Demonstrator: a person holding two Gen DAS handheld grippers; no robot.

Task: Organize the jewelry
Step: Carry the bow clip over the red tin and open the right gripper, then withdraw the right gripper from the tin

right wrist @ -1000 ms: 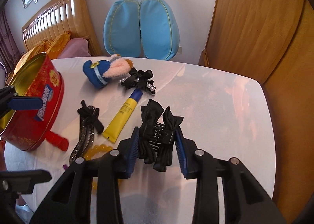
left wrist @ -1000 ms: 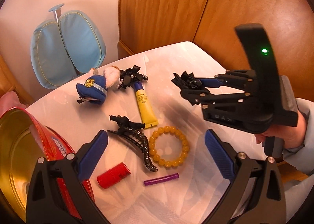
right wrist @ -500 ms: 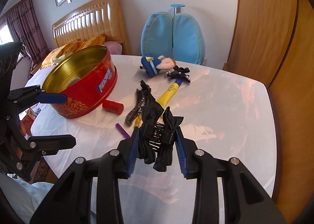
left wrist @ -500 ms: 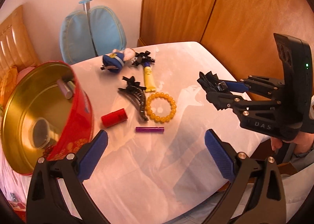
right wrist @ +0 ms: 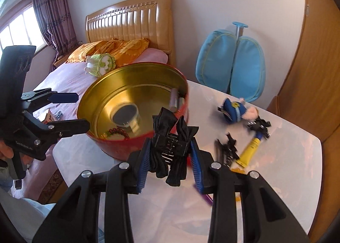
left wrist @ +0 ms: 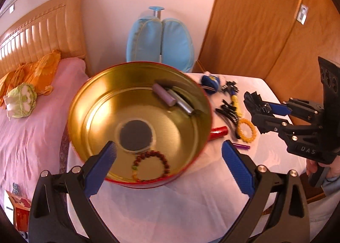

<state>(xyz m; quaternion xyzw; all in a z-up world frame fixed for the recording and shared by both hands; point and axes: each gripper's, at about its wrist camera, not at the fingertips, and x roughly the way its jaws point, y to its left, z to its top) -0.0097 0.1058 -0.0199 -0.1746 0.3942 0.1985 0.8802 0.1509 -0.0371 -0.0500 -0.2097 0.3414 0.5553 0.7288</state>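
Black ribbon and plastic teeth fill the nearest part of the right wrist view: the right hand-held gripper [right wrist: 170,158] is clamped on a black bow hair clip [right wrist: 171,143], its blue pads pressed against both sides of the clip, which is held in the air just short of the red tin [right wrist: 127,149]. The step in hand looks like carrying this clip to the tin; the next move would call for bringing it over the rim, above the gold interior, and only then letting the pads part.

Nearest in the left wrist view, the left hand-held gripper [left wrist: 167,168] has its fingers wide apart and holds nothing, hovering above the near rim of the tin without touching it, as far as I can tell. Inside the tin lie a dark red bead bracelet [left wrist: 150,165], a round dark disc, and two small tubes against the far wall.

Beyond, on the white table [left wrist: 170,206], wait a red cylinder [left wrist: 218,131], a purple stick [left wrist: 241,147], a yellow bead bracelet [left wrist: 246,130], a black claw clip [left wrist: 228,113], a yellow tube [right wrist: 252,150], and a blue plush hair clip [right wrist: 235,111], so much remains to sort.
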